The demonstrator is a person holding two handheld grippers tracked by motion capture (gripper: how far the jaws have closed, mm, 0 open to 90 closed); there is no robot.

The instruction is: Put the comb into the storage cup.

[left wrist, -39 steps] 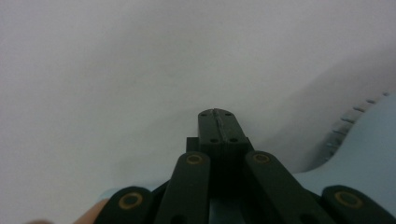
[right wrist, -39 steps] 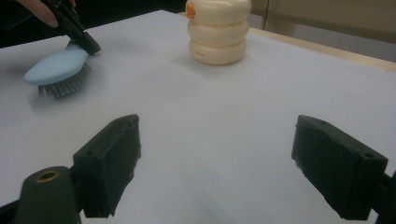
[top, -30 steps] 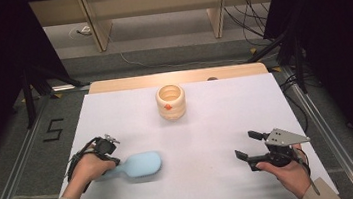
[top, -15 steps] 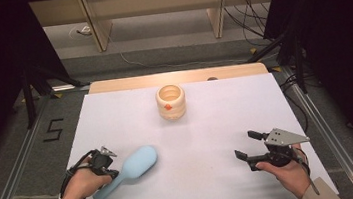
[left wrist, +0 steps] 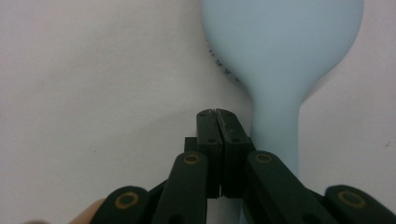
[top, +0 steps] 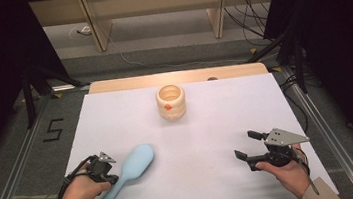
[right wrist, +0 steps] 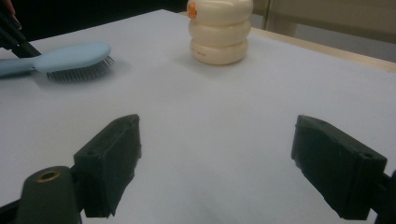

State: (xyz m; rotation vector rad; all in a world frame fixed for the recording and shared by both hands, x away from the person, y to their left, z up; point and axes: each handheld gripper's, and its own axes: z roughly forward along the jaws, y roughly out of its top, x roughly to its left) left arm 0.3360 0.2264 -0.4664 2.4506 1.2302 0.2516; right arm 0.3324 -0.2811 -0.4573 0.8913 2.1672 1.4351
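A pale blue hairbrush (top: 127, 173) lies bristles down near the front left of the white table (top: 207, 126), with its handle pointing at the near edge. My left gripper (top: 114, 178) is shut right beside that handle. In the left gripper view the jaws (left wrist: 217, 114) meet with nothing between them, and the brush (left wrist: 280, 46) runs along their right side. At the front right, my right gripper (top: 248, 145) stands open and holds nothing. In the right gripper view its jaws (right wrist: 215, 158) spread wide over bare table, with the brush (right wrist: 70, 56) far off to the left.
A cream ribbed pot (top: 170, 101) with an orange mark stands at the middle back of the table; it also shows in the right gripper view (right wrist: 219, 32). A wooden strip (top: 177, 77) borders the far edge. Dark stands and cables flank both sides.
My left hand has drawn back toward the near left corner. The brush has swung from lying crosswise to a diagonal, handle toward the near edge. The right hand has kept still.
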